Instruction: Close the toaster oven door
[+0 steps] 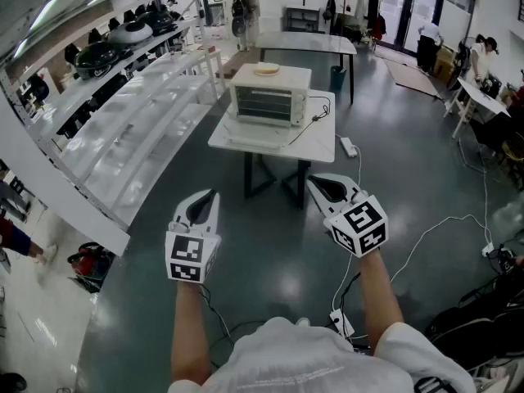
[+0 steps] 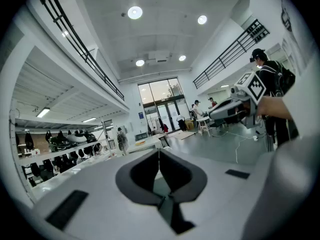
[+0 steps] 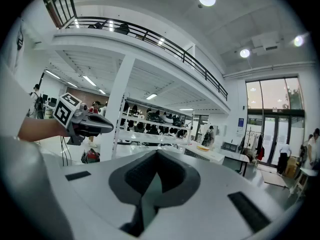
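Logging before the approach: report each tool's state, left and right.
Left tool: closed, holding nothing.
Right tool: closed, holding nothing.

Shiny grey floor (image 1: 270,260) under the left gripper (image 1: 213,196), white table (image 1: 321,144) ahead of it, white shelves (image 1: 123,142) to its left, glass doors (image 2: 161,106) far off, round lights (image 2: 135,12) above.

I see a cream-white toaster oven (image 1: 270,95), and a table (image 1: 315,144) with a white top and black legs. The floor (image 1: 270,252) is glossy dark grey. My left gripper (image 1: 211,196) and right gripper (image 1: 313,180) are white with dark grey jaw linings, and their cubes carry black-and-white square patterns.
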`<state>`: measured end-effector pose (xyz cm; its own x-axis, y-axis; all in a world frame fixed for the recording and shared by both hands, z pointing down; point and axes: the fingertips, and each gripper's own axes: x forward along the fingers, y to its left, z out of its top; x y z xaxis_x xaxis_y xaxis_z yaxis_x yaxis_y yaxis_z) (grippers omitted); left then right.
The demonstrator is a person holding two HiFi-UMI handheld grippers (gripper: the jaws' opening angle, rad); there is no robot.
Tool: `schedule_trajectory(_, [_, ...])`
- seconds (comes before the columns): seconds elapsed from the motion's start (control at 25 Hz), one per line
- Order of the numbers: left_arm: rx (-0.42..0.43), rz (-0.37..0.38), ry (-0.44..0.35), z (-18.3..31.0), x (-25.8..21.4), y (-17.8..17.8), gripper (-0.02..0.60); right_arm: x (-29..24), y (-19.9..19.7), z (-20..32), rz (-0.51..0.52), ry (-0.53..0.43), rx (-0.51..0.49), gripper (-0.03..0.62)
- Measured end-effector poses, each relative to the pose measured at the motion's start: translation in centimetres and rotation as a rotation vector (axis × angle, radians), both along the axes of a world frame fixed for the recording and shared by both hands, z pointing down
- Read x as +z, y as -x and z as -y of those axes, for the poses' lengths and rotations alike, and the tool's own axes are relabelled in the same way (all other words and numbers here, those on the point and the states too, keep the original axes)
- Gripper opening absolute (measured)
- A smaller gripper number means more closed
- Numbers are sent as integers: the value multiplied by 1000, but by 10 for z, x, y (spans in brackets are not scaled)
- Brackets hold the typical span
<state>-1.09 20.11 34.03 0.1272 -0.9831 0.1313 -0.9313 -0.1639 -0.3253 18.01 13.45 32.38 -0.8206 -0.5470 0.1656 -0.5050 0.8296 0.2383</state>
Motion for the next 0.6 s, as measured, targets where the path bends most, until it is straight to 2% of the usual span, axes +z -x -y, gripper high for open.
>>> schedule_trajectory(0.44, [23, -16, 14, -2, 5, 16, 20, 6, 14, 1, 33, 54, 28, 15])
schedule_trajectory(0.6, [44, -100, 29, -4, 11, 21, 21, 8, 22, -2, 55, 73, 25, 17])
